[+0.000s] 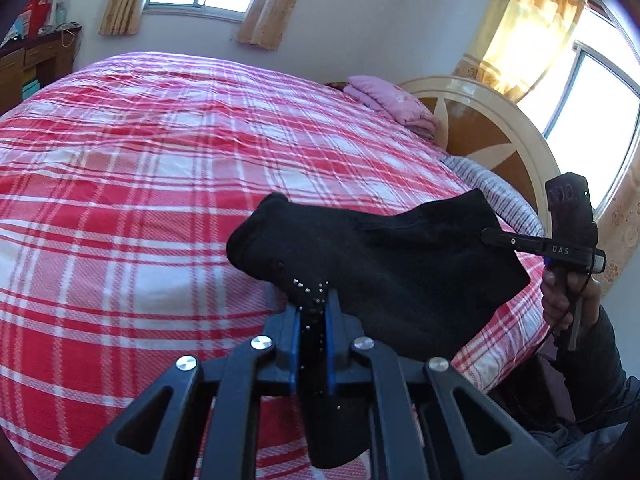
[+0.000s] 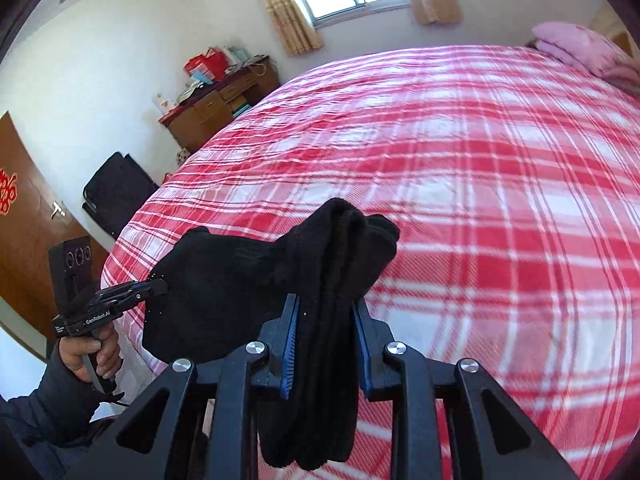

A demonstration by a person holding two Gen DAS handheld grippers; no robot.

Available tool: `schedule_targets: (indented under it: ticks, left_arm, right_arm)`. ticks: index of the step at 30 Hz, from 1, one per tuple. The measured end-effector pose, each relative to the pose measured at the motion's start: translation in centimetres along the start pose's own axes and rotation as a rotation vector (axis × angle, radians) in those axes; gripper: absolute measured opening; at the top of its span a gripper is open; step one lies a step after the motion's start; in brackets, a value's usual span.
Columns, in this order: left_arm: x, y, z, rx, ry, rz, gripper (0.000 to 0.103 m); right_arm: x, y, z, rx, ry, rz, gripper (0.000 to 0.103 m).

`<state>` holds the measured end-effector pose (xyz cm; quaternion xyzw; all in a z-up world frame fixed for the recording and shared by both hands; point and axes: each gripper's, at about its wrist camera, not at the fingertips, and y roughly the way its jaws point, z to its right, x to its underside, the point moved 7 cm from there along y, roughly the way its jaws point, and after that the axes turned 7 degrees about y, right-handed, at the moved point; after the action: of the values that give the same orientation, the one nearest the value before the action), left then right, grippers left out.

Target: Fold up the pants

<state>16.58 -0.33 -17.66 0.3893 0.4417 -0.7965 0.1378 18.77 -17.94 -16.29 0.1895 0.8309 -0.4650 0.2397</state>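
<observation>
The black pants (image 1: pixel 384 264) hang stretched between both grippers above the near edge of the bed. My left gripper (image 1: pixel 314 304) is shut on one end of the pants, where small silver studs show. My right gripper (image 2: pixel 326 312) is shut on a thick bunched end of the pants (image 2: pixel 340 264), and cloth droops below its jaws. In the left wrist view the right gripper (image 1: pixel 490 236) bites the pants' far corner. In the right wrist view the left gripper (image 2: pixel 160 286) holds the other end at the left.
The bed with a red and white plaid sheet (image 1: pixel 160 184) fills both views. Folded pink bedding (image 1: pixel 392 104) lies by the round headboard (image 1: pixel 492 140). A wooden desk with clutter (image 2: pixel 216 104) and a black suitcase (image 2: pixel 116 192) stand beyond the bed's foot.
</observation>
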Motion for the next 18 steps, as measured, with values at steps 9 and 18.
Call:
schedule_targets:
  ticks: [9,18]
  left_arm:
    - [-1.9,-3.2,-4.4,-0.115,-0.034,0.091,0.010]
    - [-2.8,-5.4,-8.8,-0.217,-0.079,0.152,0.010]
  right_arm:
    - [-4.9,4.6,-5.1,-0.042,-0.102,-0.013,0.025]
    - [-8.3,9.5,-8.6,-0.071,-0.158,-0.033,0.025]
